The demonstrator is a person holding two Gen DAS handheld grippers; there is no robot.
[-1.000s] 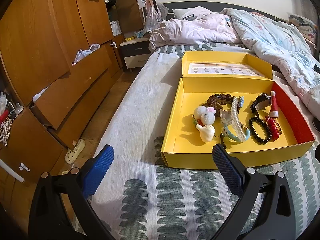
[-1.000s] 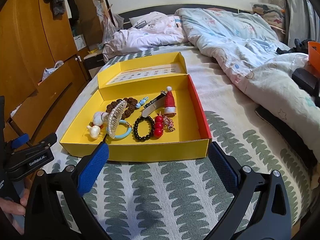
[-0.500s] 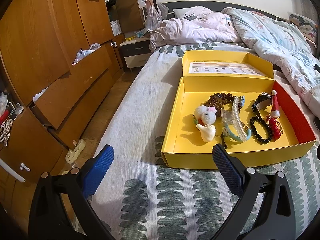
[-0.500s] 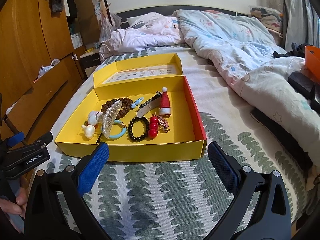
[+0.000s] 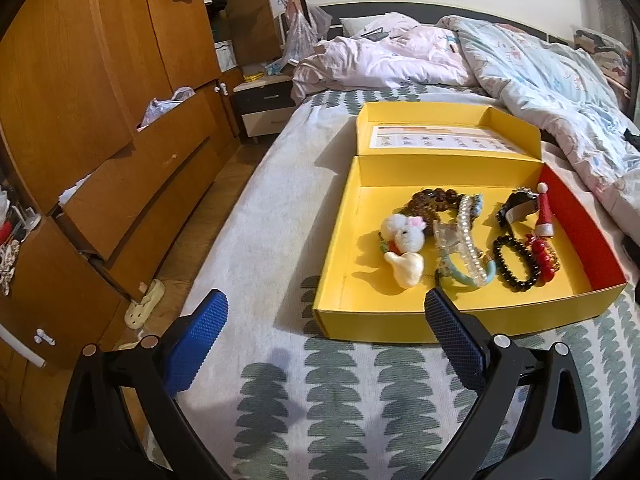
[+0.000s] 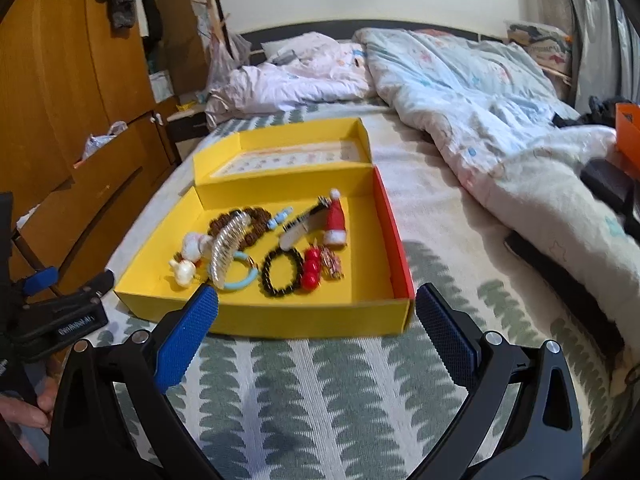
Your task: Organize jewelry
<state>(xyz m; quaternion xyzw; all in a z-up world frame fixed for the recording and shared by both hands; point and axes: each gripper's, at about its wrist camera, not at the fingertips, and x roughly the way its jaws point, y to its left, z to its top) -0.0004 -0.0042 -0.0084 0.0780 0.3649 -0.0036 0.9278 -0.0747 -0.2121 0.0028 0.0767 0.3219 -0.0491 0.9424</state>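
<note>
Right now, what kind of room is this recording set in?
Most likely a home bedroom: a bed with a rumpled duvet, a wooden wardrobe alongside, and a nightstand by the headboard.

Patterned bed (image 5: 256,216) under yellow box (image 5: 340,256), quilts (image 6: 472,92)

A home bedroom: an unmade bed (image 5: 280,208) with duvets (image 6: 460,92), beside wooden wardrobes (image 5: 80,100).

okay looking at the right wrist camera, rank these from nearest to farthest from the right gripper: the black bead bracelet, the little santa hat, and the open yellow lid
From the right gripper:
1. Black bead bracelet, near the front of the yellow box, about centre.
2. Santa hat, farther back, toward the red right wall.
3. Open lid, beyond the box's back wall, lying on the bed.
</note>
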